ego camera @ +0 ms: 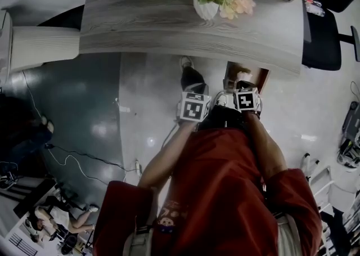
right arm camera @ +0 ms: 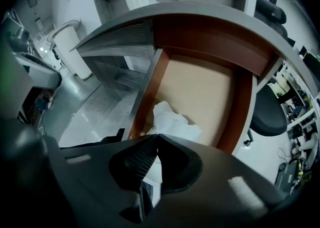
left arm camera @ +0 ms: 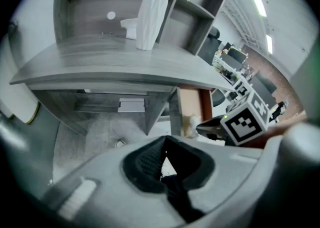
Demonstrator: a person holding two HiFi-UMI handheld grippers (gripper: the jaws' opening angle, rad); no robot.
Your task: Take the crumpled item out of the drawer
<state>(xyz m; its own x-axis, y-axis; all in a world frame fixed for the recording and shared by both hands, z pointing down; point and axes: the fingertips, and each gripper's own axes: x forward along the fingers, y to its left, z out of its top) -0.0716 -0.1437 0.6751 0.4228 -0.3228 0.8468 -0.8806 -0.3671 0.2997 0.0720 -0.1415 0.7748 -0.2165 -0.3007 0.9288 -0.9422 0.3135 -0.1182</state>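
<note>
Crumpled item (right arm camera: 172, 122) waiting in the open drawer (right arm camera: 241, 111), both my grippers clenched empty.
It sits in the drawer's near-left corner, long axis slanting from the left wall toward the front; my right gripper (right arm camera: 156, 139) points at it, and my left gripper (left arm camera: 165, 142) is left of the drawer.

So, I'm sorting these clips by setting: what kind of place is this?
Probably an office: a grey wooden desk with an open drawer, a black office chair beside it, and rows of workstations behind.
</note>
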